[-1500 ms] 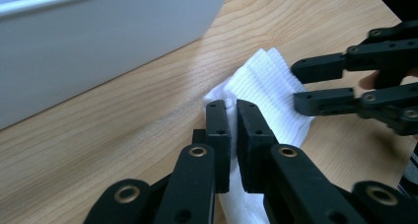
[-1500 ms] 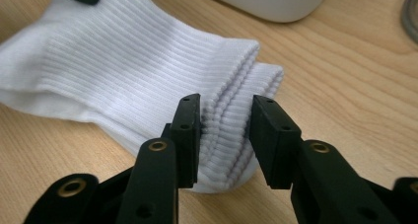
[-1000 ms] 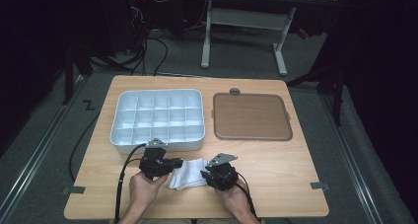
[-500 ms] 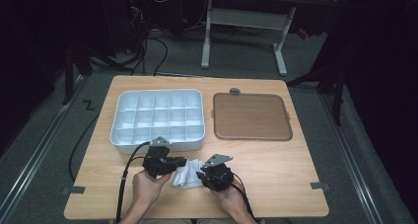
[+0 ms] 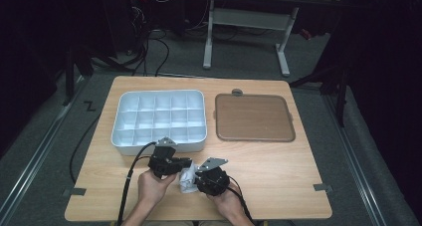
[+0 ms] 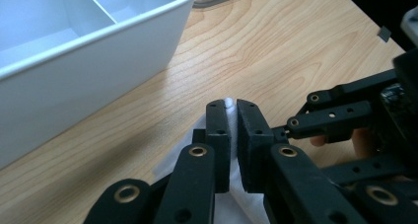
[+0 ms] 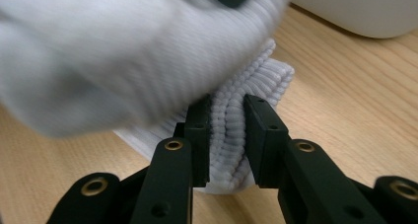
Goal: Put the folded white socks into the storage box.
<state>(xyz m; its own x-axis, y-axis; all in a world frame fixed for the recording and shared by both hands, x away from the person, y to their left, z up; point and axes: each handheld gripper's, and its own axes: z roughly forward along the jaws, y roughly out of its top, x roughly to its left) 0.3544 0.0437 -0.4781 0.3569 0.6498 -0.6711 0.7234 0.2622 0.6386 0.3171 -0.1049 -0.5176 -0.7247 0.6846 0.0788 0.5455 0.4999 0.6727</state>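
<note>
Left gripper (image 6: 231, 108) and right gripper (image 7: 226, 110) both clamp the white sock (image 5: 187, 180) from opposite sides, likely folding it for the compartment tray (image 5: 158, 142).

A white ribbed sock (image 5: 186, 180) is bunched up at about 6 o'clock on the tabletop (image 5: 278, 161), near the front edge, pinched from both sides. The left gripper (image 6: 231, 105) holds a thin fold of it, with a small nub of white poking out past the tips. The right gripper (image 7: 226, 108) is clamped across the thicker ribbed cuff, several layers stacked between the pads. The fabric is a soft, knitted cotton with fine lengthwise ribs. Part of it is lifted and blurred close to the right gripper view's camera; the cuff end lies on the wood.
</note>
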